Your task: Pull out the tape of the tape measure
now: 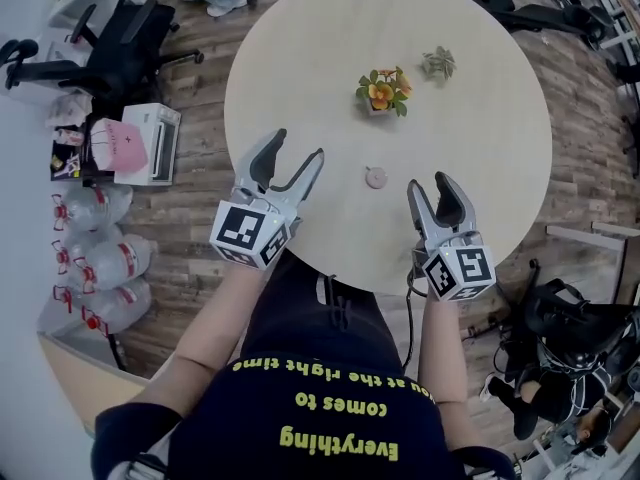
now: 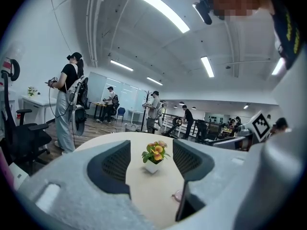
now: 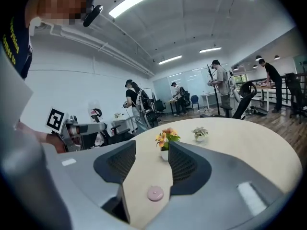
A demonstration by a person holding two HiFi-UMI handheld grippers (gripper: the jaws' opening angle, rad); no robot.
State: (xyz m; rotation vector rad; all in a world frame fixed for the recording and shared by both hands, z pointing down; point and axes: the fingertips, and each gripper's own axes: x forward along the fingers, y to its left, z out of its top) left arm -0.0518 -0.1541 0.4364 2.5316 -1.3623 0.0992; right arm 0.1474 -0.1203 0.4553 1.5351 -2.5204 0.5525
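A pink tape measure [image 1: 376, 177] lies on the round worktop [image 1: 480, 118] between the left tongs [image 1: 299, 145] and right tongs [image 1: 428, 181], both released and empty, in a wood-floored office.

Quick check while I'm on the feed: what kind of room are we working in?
Looks like an open-plan office or lab. A round table stands on wood flooring, a black office chair sits nearby, and several people stand about under ceiling strip lights.
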